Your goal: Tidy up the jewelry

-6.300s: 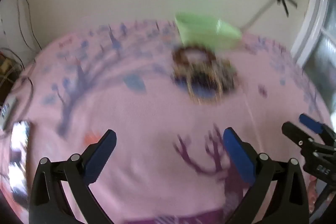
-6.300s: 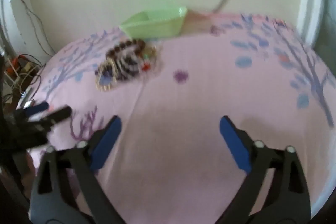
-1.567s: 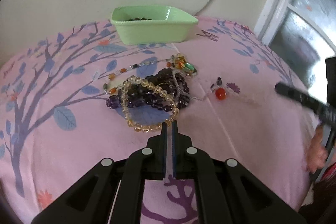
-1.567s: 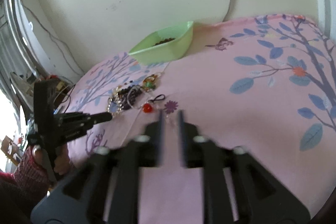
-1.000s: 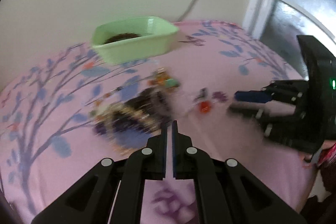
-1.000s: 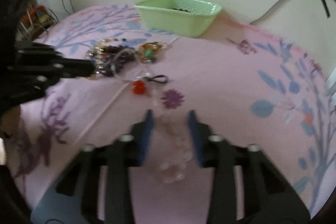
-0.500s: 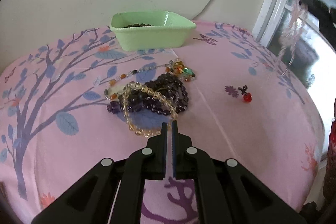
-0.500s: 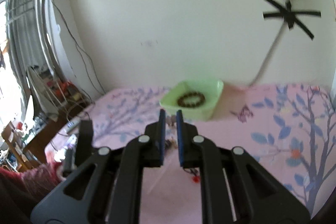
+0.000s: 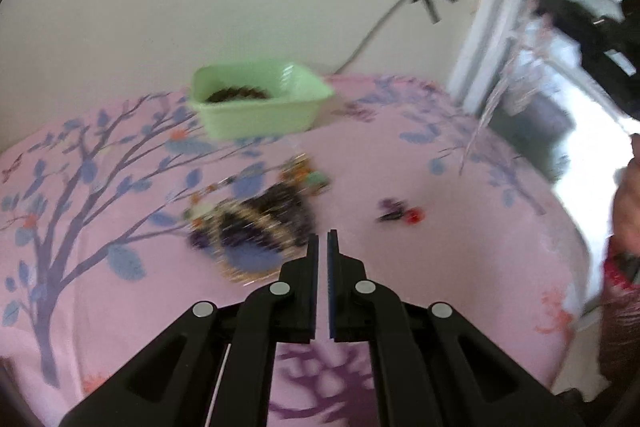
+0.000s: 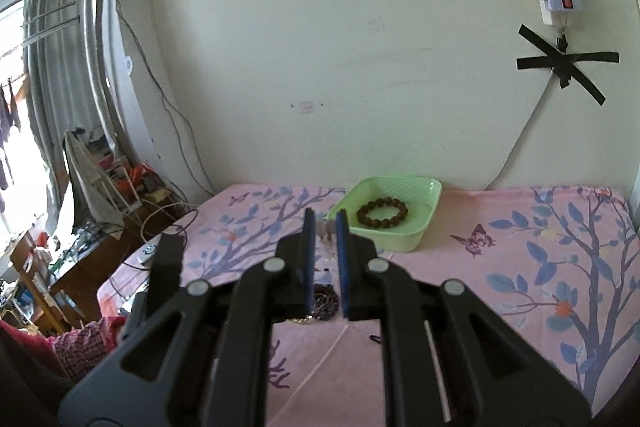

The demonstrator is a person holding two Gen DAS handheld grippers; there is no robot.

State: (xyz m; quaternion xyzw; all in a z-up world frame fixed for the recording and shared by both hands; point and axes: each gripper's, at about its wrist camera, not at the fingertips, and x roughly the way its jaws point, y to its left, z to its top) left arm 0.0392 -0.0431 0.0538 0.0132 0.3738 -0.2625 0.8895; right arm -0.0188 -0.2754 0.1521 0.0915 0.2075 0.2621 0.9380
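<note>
From your left wrist camera, your left gripper (image 9: 323, 239) has its fingers nearly together with nothing between them, above the pink cloth (image 9: 120, 307), just in front of the blurred pile of beaded jewelry (image 9: 256, 223); a red charm (image 9: 414, 217) lies apart to the right. From your right wrist camera, your right gripper (image 10: 323, 223) pinches a pale strand (image 10: 326, 239), raised before the green tray (image 10: 428, 223) holding a brown bead bracelet (image 10: 382, 213).

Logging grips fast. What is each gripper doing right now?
Left gripper: shut, nothing between its fingers.
Right gripper: shut on a pale, clear bead strand, lifted above the bed.
</note>
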